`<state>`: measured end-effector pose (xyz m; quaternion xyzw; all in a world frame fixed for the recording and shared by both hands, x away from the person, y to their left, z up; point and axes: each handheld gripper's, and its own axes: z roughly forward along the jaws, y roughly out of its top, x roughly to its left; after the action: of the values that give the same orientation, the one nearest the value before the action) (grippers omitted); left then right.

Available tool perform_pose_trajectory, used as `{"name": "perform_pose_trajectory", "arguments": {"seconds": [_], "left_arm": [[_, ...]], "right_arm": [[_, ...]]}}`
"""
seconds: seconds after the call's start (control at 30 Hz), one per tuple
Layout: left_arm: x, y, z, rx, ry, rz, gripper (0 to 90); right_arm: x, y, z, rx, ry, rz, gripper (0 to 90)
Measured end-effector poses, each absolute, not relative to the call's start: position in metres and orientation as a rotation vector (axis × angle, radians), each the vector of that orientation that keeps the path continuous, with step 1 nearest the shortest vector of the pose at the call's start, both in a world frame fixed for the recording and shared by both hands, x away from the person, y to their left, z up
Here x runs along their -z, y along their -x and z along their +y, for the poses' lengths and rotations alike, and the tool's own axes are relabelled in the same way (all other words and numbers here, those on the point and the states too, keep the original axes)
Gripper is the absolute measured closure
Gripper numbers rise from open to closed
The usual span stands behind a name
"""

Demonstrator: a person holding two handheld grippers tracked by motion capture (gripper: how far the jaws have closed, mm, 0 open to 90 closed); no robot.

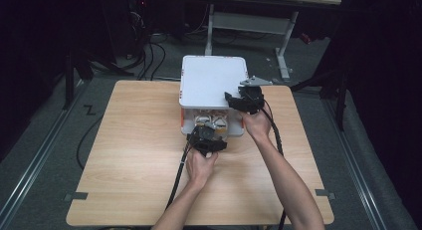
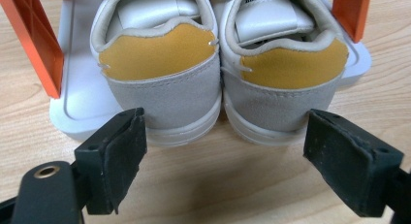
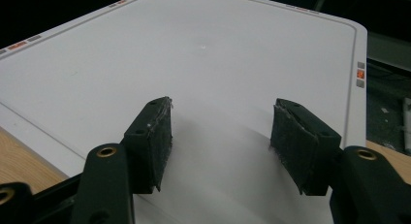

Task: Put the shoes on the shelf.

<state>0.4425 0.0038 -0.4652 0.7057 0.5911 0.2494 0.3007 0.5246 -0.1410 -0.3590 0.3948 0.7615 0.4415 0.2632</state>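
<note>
You are reaching toward a white shoe box (image 1: 209,80) at the far middle of the wooden table (image 1: 134,155). Your left gripper (image 2: 223,151), jaws spread wide and empty, is facing the heels of a pair of shoes (image 2: 165,83) poking out of the box's near open end. They are looking light, with soft grey suede and yellow heel patches; the firm heel counters seem the best hold. Tongue labels are showing writing too cropped to read. Your right gripper (image 3: 220,136), jaws apart, is hovering over the smooth, likely slippery lid.
</note>
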Motion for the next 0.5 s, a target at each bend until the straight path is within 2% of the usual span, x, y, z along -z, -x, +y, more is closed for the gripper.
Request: {"name": "perform_pose_trajectory", "arguments": {"seconds": [0.5], "left_arm": [[0.467, -0.471, 0.001, -0.693, -1.829, 1.583, 19.9]], "right_arm": [[0.359, -0.525, -0.141, -1.196, -1.065, 2.06, 40.1]]}}
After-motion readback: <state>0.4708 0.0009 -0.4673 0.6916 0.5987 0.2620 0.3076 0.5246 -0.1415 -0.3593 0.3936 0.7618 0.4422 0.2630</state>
